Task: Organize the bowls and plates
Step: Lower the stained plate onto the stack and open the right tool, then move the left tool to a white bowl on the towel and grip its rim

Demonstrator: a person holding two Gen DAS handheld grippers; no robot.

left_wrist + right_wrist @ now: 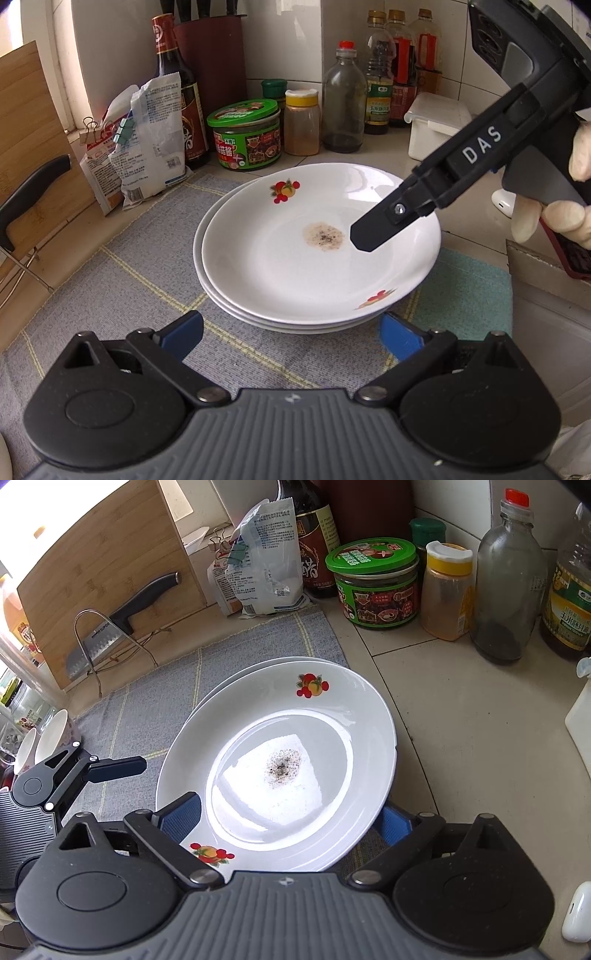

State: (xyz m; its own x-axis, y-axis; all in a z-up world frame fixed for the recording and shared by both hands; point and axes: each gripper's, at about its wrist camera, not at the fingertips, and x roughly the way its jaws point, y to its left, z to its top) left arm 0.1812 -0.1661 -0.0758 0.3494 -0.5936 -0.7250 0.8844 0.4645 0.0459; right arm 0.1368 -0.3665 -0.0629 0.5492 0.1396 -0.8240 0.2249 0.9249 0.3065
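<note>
We work on a stack of white plates sitting at centre frame in both views, on a grey checked mat. The top plate carries a speckled residue spot at its middle and fruit decals near the rim.

The right gripper has its blue pads either side of the near rim of the top plate, at lower centre of its own view. The jaws stand wide and the pads do not press on the rim; nothing is held. In the left view one of its black fingers hangs over the right part of the top plate. The left gripper hovers just short of the stack at lower centre of its view, jaws wide, empty.

We judge the step in hand to be parting from, or settling, the top plate on the stack. To do it well:
- Keep the pads clear of the rim on both sides while moving, so the plate is not dragged.
- Check that the top plate sits centred; it appears offset toward the right of the plates below.
- Avoid the residue spot.

The mat lies on a pale tiled counter. Jars and bottles crowd the upper frame, a cutting board with a knife stands at upper left, and two bowls sit at the left edge of the right view.
</note>
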